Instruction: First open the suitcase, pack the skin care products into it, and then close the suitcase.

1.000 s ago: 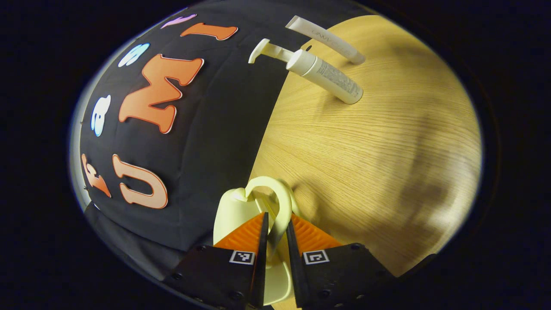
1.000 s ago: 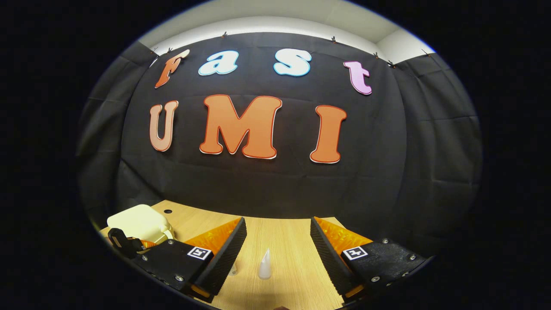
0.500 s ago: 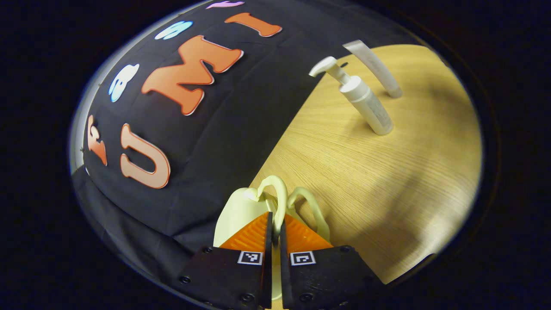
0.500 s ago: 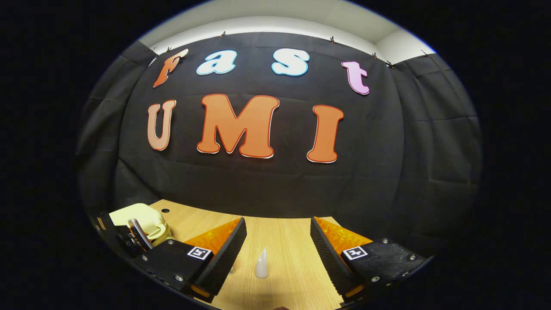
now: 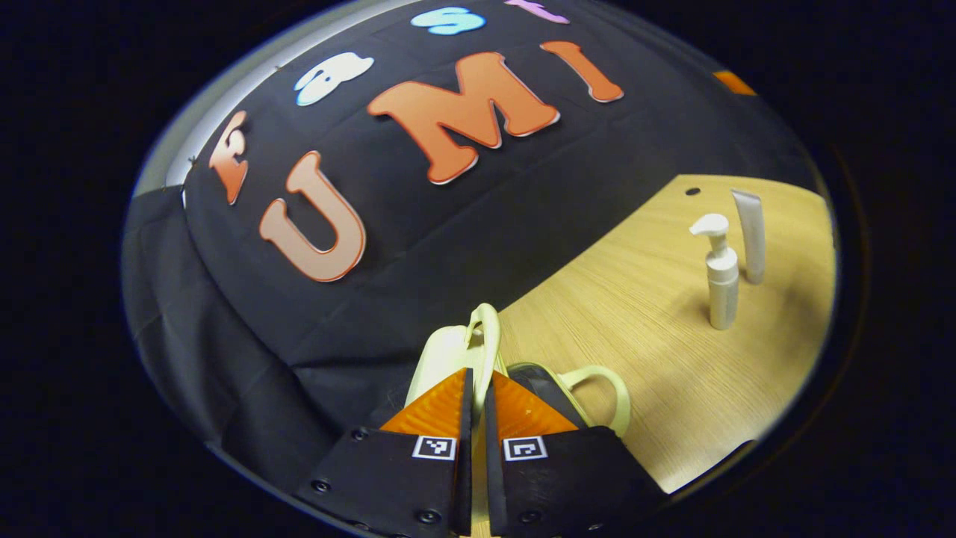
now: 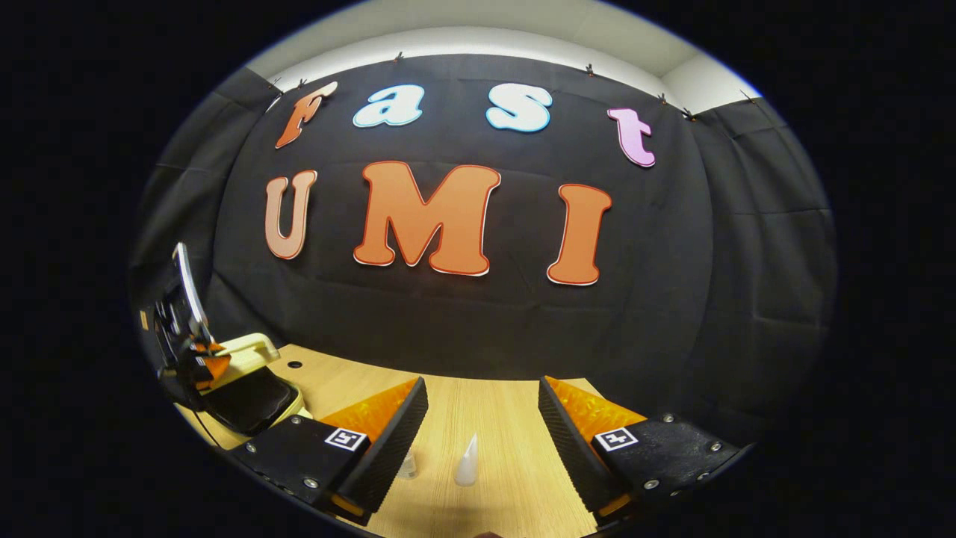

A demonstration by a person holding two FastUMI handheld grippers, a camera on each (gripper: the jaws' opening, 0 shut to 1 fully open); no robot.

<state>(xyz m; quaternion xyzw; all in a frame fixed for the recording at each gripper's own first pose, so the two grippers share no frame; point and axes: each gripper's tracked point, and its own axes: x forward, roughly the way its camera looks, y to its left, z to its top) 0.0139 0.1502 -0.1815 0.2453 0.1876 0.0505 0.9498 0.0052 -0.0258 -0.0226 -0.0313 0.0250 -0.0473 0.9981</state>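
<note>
A small cream suitcase [image 5: 444, 359] lies at the wooden table's back edge, its lid lifted partway and its dark lining [image 5: 539, 390] showing. My left gripper [image 5: 479, 375] is shut on the lid's handle [image 5: 485, 329]; the lower half's handle [image 5: 601, 377] hangs free to the right. A white pump bottle [image 5: 721, 276] and a white tube [image 5: 750, 233] stand upright at the far right. In the right gripper view, the suitcase [image 6: 246, 373] sits at the left with the left gripper [image 6: 187, 336] on its raised lid. My right gripper [image 6: 482, 385] is open above the tube's tip [image 6: 467, 462].
The wooden table [image 5: 642, 359] ends at the black cloth wall just behind the suitcase. A small dark hole [image 5: 692, 192] marks the tabletop near the tube. Bare wood lies between the suitcase and the bottles.
My left gripper closed on the lid's handle and swung it up, parting the two handles and exposing the dark lining. The right gripper has barely moved.
</note>
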